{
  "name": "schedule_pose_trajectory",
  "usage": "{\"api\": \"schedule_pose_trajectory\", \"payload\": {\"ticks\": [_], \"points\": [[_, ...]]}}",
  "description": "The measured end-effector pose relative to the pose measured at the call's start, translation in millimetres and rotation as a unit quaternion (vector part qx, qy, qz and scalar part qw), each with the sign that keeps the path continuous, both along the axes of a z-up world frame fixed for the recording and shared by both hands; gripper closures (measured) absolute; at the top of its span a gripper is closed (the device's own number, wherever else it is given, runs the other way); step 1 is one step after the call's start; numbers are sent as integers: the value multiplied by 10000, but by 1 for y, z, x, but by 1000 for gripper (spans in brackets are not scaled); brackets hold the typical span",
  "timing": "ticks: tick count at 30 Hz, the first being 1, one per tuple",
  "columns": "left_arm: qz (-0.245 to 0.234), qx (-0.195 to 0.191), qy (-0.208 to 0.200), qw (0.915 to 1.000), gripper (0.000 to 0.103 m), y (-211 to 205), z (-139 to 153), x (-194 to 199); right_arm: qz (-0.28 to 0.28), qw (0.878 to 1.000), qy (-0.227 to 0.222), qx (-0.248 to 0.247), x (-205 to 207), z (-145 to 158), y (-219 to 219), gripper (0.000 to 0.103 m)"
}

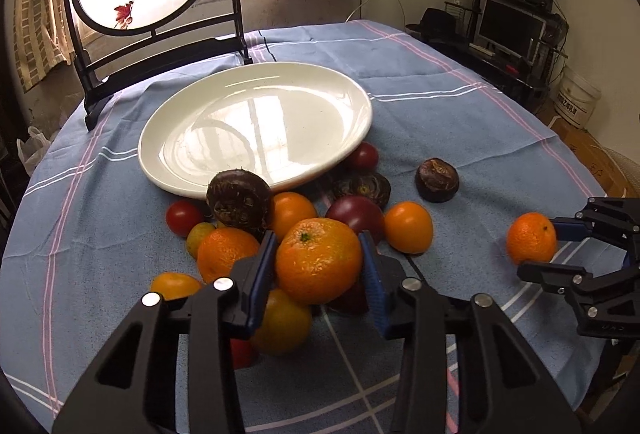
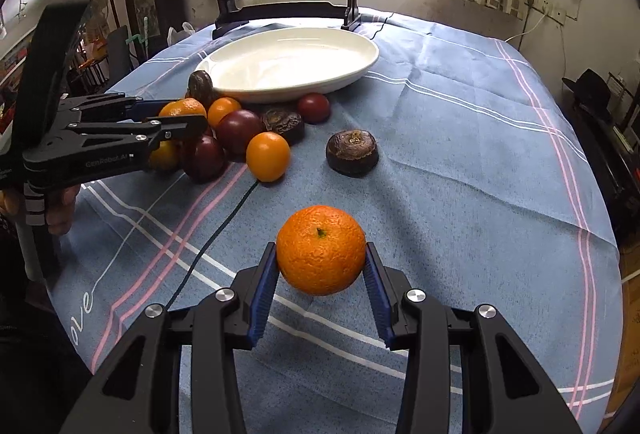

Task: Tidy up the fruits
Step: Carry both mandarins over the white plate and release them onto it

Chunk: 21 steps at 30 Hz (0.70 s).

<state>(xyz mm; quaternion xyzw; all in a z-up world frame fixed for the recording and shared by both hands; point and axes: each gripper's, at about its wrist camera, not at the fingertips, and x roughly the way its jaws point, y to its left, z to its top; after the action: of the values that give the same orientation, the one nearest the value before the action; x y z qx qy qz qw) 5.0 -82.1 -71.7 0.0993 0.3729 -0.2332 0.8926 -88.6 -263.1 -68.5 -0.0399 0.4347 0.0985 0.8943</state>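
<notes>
Both grippers grasp fruit. Left gripper (image 1: 320, 266) clamps its blue pads on a large orange (image 1: 319, 260) atop the pile of fruit (image 1: 352, 214) just beside the near rim of the white plate (image 1: 256, 126). Right gripper (image 2: 321, 276) clenches a mandarin (image 2: 321, 249) over the blue tablecloth (image 2: 460, 154), well apart from the pile, toward the table's near right edge. One dark water chestnut (image 2: 352, 153) sits alone between the mandarin and the plate.
</notes>
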Motion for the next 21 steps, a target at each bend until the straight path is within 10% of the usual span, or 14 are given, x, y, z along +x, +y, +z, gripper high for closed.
{"api": "schedule_pose_trajectory", "payload": {"ticks": [15, 21], "points": [[606, -428, -816, 9939, 63, 54, 96, 38, 492, 9936, -1018, 44, 46, 77, 34, 61], [859, -338, -497, 9945, 63, 42, 93, 98, 450, 9948, -887, 239, 121, 85, 46, 60]]}}
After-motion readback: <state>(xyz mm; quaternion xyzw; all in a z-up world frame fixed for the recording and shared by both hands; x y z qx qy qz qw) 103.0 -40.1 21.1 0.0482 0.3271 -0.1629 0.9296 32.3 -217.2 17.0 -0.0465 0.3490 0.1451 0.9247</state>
